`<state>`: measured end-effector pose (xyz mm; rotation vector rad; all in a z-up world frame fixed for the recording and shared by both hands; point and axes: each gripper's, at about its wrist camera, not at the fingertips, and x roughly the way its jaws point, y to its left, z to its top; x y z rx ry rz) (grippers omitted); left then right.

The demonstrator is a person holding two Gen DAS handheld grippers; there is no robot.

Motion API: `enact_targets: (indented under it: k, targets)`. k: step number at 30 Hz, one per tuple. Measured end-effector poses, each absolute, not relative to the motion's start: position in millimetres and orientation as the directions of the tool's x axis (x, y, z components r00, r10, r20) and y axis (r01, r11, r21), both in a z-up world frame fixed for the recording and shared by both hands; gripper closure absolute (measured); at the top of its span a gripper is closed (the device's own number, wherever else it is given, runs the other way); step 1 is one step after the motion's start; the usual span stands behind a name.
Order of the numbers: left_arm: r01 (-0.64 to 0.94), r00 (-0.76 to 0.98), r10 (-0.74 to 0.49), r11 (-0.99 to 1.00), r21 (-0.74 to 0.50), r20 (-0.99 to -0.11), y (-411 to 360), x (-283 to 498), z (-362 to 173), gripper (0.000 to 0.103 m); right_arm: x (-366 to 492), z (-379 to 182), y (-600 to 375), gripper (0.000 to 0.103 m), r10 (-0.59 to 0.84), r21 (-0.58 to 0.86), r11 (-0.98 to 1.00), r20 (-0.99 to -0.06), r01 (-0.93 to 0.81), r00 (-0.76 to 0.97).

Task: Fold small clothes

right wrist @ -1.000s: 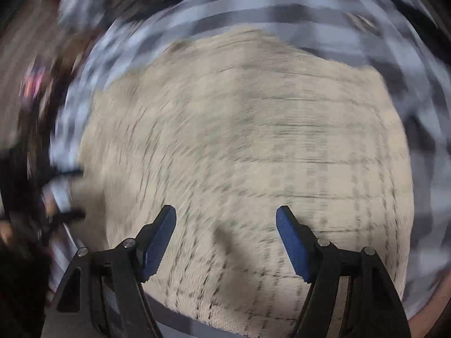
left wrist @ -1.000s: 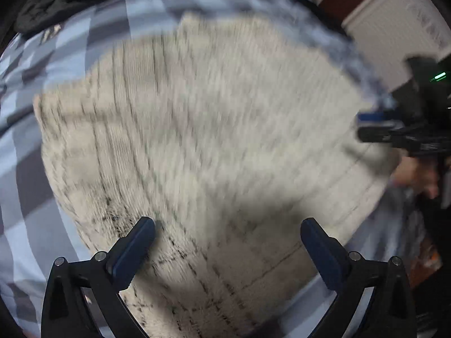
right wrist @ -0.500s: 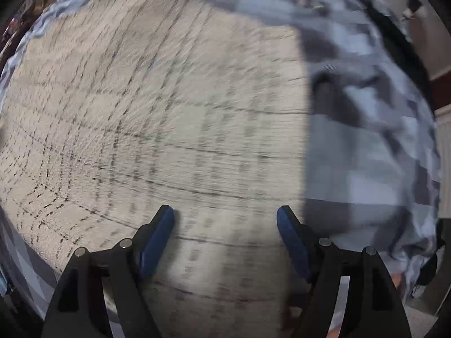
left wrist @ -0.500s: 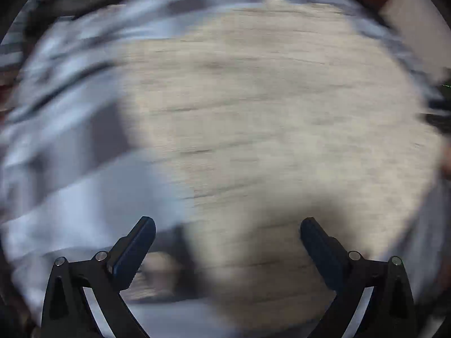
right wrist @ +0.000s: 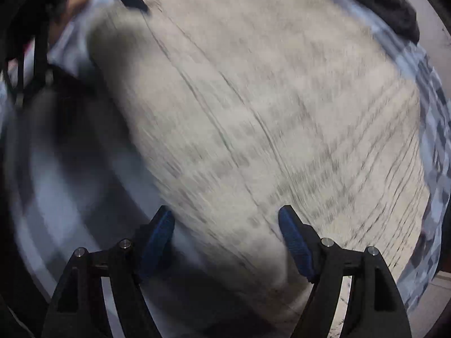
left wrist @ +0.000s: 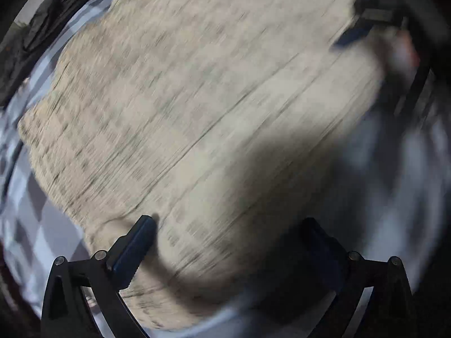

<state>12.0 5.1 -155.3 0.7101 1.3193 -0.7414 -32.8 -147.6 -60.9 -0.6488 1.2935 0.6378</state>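
While both views are smeared by motion blur, the main layout is readable: a cream knitted cloth with thin dark check lines lies spread flat on a blue-and-grey checked bedcover, filling most of each picture. It looks laid out so its edges can be reached for a fold.

The left gripper points down over the near edge of the cloth, its jaws spread wide with nothing between them. Its left blue pad sits over the cloth's border, the right one in deep shadow. The right gripper also points down, and its jaws have just been opening; they stand apart and empty, straddling the cloth's edge where it meets the bedcover. In each view the other gripper shows blurred at the far corner, so the two seem placed at opposite ends of one side, probably to take two corners together.

A dark garment lies bunched at the bedcover's far edge, apart from the cloth.
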Motion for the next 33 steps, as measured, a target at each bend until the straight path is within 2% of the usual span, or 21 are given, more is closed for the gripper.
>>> enact_targets:
  k: [3,5,7,8,11,13,17,19,21,22,24,26,29,31,33]
  targets:
    - [0.765,0.113,-0.024,0.641,0.071,-0.993,39,22,-166,0.0,-32,-64,-203,0.028,0.125,-0.02,0.684,-0.982,-0.73,0.144]
    - [0.651,-0.014,-0.067,0.756,-0.06,-0.998,76,44,-175,0.0,-29,-62,-244,0.027,0.175,0.057,0.735,-0.979,-0.676,0.107]
    - [0.539,-0.066,-0.101,0.834,-0.121,-0.993,102,60,-177,0.0,-28,-59,-282,0.027,0.221,0.131,0.781,-0.972,-0.61,0.074]
    - [0.513,-0.062,-0.095,0.851,-0.114,-0.994,108,64,-176,0.0,-31,-58,-295,0.027,0.241,0.161,0.791,-0.969,-0.59,0.059]
    - [0.459,-0.05,-0.071,0.884,-0.086,-0.996,119,71,-168,0.0,-42,-55,-322,0.028,0.184,0.132,0.821,-0.982,-0.556,0.039]
    - [0.455,0.004,-0.006,0.891,-0.003,-1.0,112,83,-158,0.0,-47,-53,-337,0.027,0.121,0.097,0.86,-0.993,-0.501,0.016]
    - [0.427,0.142,0.149,0.882,0.197,-0.979,108,114,-121,0.0,-38,-20,-350,0.028,0.134,0.109,0.912,-0.99,-0.395,0.035]
    - [0.381,0.181,0.293,0.859,0.342,-0.939,113,129,-109,0.0,-25,8,-351,0.027,0.112,0.054,0.925,-0.985,-0.377,0.132]
    - [0.304,0.239,0.357,0.855,0.419,-0.903,124,143,-86,0.0,-7,35,-347,0.027,0.098,0.007,0.95,-0.957,-0.313,0.274]
    - [0.278,0.255,0.318,0.88,0.384,-0.913,125,147,-72,0.0,9,44,-347,0.027,0.085,-0.006,0.965,-0.939,-0.261,0.335]
    - [0.262,0.266,0.158,0.938,0.229,-0.951,114,156,-52,0.0,42,50,-348,0.027,0.023,-0.031,0.991,-0.918,-0.128,0.395]
    - [0.273,0.238,-0.07,0.962,-0.002,-0.969,101,143,-42,0.0,65,29,-351,0.027,0.034,0.015,0.998,-0.929,-0.054,0.37]
    - [0.265,0.137,-0.401,0.896,-0.356,-0.906,82,134,-60,0.0,100,3,-364,0.027,0.068,0.077,0.997,-0.949,0.015,0.307]
    - [0.248,0.054,-0.475,0.858,-0.449,-0.878,69,134,-85,0.0,119,-9,-364,0.027,0.031,0.051,0.996,-0.966,0.074,0.258]
    - [0.242,-0.018,-0.438,0.87,-0.43,-0.899,65,131,-119,0.0,132,-13,-381,0.027,0.037,0.07,0.988,-0.973,0.138,0.227]
